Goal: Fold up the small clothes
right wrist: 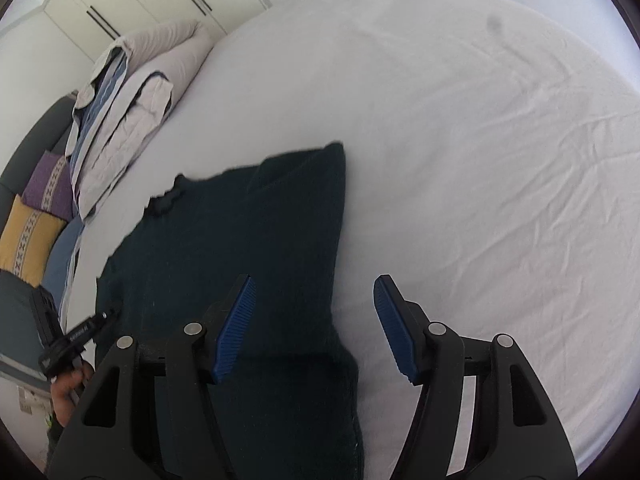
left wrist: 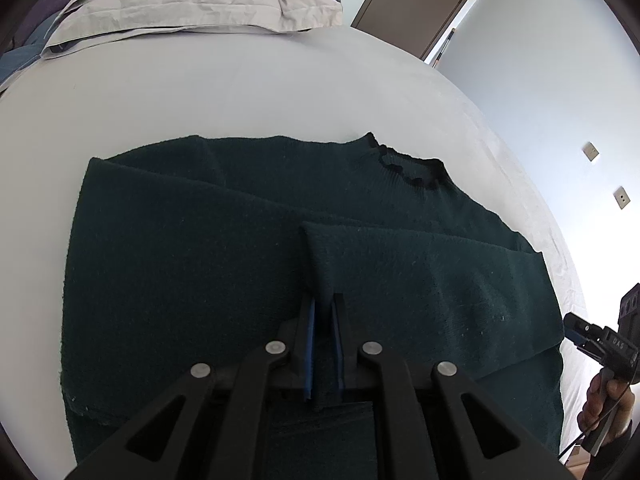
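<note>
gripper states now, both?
Left gripper: shut on sweater sleeve.
Right gripper: open, holding nothing; sweater edge lies under its fingers.

The letters "DAS" stand in white on the right hand-held gripper (left wrist: 576,330); lettering on the left hand-held gripper (right wrist: 110,314) is too blurred to read.

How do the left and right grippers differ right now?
The left gripper is shut on a fold of the dark green sweater; the right gripper stands open, gripping nothing. The left sits over the sweater's middle; the right straddles its edge, one finger over the white bedsheet. Both have black frames and blue pads.
</note>
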The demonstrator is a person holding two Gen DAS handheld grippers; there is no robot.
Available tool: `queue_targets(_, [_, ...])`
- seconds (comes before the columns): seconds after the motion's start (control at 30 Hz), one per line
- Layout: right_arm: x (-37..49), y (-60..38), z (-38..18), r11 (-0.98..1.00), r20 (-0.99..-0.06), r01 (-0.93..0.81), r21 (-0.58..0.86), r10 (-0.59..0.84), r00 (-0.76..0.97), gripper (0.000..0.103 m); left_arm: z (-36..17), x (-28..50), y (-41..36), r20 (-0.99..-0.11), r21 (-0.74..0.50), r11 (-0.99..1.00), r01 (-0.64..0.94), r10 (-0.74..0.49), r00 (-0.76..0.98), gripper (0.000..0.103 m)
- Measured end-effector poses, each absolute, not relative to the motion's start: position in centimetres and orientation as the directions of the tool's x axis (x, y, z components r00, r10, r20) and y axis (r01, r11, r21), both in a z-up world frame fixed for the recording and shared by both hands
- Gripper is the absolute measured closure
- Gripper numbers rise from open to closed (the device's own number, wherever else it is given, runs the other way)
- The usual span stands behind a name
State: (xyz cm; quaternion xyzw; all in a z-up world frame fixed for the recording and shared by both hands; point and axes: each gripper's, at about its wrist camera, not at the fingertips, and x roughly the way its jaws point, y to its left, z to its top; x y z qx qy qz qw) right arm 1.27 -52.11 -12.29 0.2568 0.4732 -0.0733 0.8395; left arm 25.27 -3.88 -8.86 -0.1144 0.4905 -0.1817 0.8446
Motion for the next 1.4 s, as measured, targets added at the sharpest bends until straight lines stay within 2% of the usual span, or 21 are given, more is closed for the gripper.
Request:
queue_targets(0.03, [1.3, -51.7, -12.7, 0.866, -0.844, 0.361, 0.345, 0.118, 0.524, 0.055, -8.8, 25.3, -3.9, -0.789, -0.367, 0.909, 0.196, -0.416, 0.453, 0.094])
queue_targets(0.07, [1.4, -51.1, -13.3, 0.878, -0.861, 0.364, 0.311, 0.098, 0.499, 0.078, -8.9, 25.3, -3.9, -0.789, -0.365, 0.91, 0.197, -0.415, 0.453, 0.094])
queue_targets(0.1, [1.3, -51.0, -13.8, 0.888, -0.876, 0.376, 0.264, 0.057, 0.479, 0.085, -8.9, 25.3, -4.0, -0.791, -0.36, 0.911, 0.2, -0.412, 0.453, 0.094])
queue_targets(0.23, [0.8, -50.3, -13.8, 0.904, -0.872, 0.37, 0.215, 0.008, 0.489, 0.093, -9.1, 25.3, -4.2, -0.793, -0.344, 0.913, 0.217, -0.407, 0.453, 0.093])
queue_targets(0.43, [-1.7, -52.8, -15.3, 0.846, -0.83, 0.401, 0.35, 0.082, 0.551, 0.095, -9.6, 25.2, -4.1, -0.784, -0.358, 0.907, 0.222, -0.421, 0.456, 0.093])
queue_targets(0.53, [-1.5, -52.3, -15.3, 0.862, -0.835, 0.393, 0.321, 0.062, 0.546, 0.095, -9.6, 25.0, -4.0, -0.784, -0.358, 0.906, 0.226, -0.423, 0.455, 0.093])
queue_targets(0.7, [-0.7, -52.5, -15.3, 0.859, -0.835, 0.388, 0.333, 0.078, 0.545, 0.094, -9.6, 25.0, -3.8, -0.783, -0.366, 0.903, 0.226, -0.43, 0.45, 0.09])
queue_targets(0.77, [-0.9, -52.9, -15.5, 0.853, -0.822, 0.374, 0.364, 0.105, 0.56, 0.089, -9.5, 25.0, -3.8, -0.785, -0.37, 0.901, 0.226, -0.433, 0.444, 0.089])
queue_targets(0.83, [-1.2, -53.1, -15.2, 0.851, -0.815, 0.364, 0.379, 0.12, 0.567, 0.087, -9.2, 24.9, -3.3, -0.784, -0.389, 0.897, 0.212, -0.443, 0.435, 0.083])
queue_targets(0.87, [-1.5, -53.0, -14.9, 0.844, -0.819, 0.379, 0.38, 0.116, 0.562, 0.079, -9.0, 24.8, -2.9, -0.782, -0.401, 0.894, 0.2, -0.448, 0.434, 0.081])
queue_targets(0.9, [-2.1, -53.0, -14.2, 0.83, -0.819, 0.411, 0.377, 0.092, 0.566, 0.073, -8.7, 24.5, -2.3, -0.777, -0.413, 0.892, 0.186, -0.451, 0.439, 0.073])
queue_targets(0.93, [-2.8, -52.9, -13.5, 0.824, -0.815, 0.433, 0.366, 0.06, 0.576, 0.055, -8.3, 24.0, -1.6, -0.77, -0.419, 0.891, 0.172, -0.449, 0.453, 0.063])
queue_targets(0.97, [-3.7, -52.8, -12.7, 0.822, -0.806, 0.451, 0.348, 0.017, 0.591, 0.039, -7.8, 23.2, -0.6, -0.763, -0.415, 0.896, 0.158, -0.437, 0.477, 0.059])
queue_targets(1.0, [-4.7, -52.5, -11.8, 0.823, -0.79, 0.458, 0.336, -0.018, 0.612, 0.039, -7.3, 22.5, 0.3, -0.757, -0.408, 0.901, 0.151, -0.426, 0.496, 0.053])
queue_targets(1.27, [-12.6, -48.2, -8.7, 0.861, -0.743, 0.368, 0.351, 0.017, 0.669, 0.039, -6.6, 12.8, 9.6, -0.768, -0.391, 0.919, 0.05, -0.356, 0.533, 0.052])
queue_targets(1.4, [-16.8, -45.6, -9.1, 0.87, -0.742, 0.334, 0.363, 0.053, 0.668, 0.039, -7.6, 7.5, 11.8, -0.79, -0.398, 0.917, 0.032, -0.36, 0.496, 0.046])
